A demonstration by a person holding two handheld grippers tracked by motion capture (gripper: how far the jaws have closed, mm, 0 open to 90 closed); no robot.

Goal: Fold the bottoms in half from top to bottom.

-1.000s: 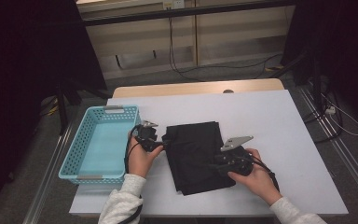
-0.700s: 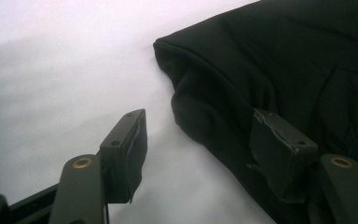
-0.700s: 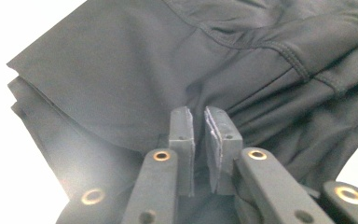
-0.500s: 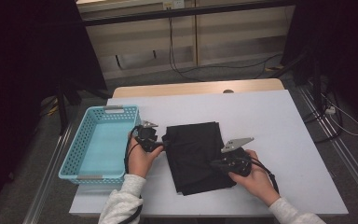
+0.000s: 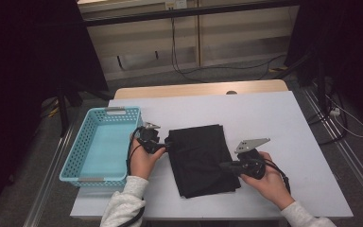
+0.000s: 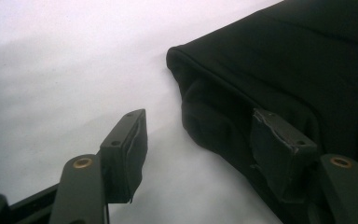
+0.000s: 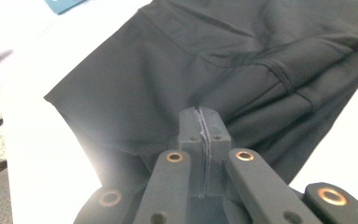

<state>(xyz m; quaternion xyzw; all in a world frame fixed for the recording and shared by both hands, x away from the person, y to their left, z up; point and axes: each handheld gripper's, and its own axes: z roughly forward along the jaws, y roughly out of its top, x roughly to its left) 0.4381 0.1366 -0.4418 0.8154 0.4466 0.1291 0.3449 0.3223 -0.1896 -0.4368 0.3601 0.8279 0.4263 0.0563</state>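
**Right Jaws Snap Shut at Edge of Black Garment**

Closed up within the last second: right gripper [image 7: 200, 122], jaws lately drawing in and now pressed flat together, pad to pad, right at the near right border of the black garment [image 5: 199, 158]. Hard to tell from the right gripper view whether a thin fold of cloth sits between the pads; none visible in the seam, fabric bunched directly beneath and beyond the tips. Otherwise little changed against the earlier high views: both hands at much the same spots, garment lying as before.

Folded flat at mid-table [image 5: 274, 118], just right of the blue basket [image 5: 101, 142], garment resting with hemmed corner [image 6: 177, 53] toward the left gripper [image 6: 205, 140]. Left jaws spread, one pad on bare white tabletop, the other laid on or just over the garment's left edge, nothing pinched.

Judged step: taking hold of the garment on two sides, right side first, probably ahead of a lift or another fold, with the basket beside the garment as a likely destination. Next move, by this reading: bring the left jaws together around the garment's left edge, confirm the right grip has really caught cloth, then raise both sides evenly to avoid an unfolding sag.
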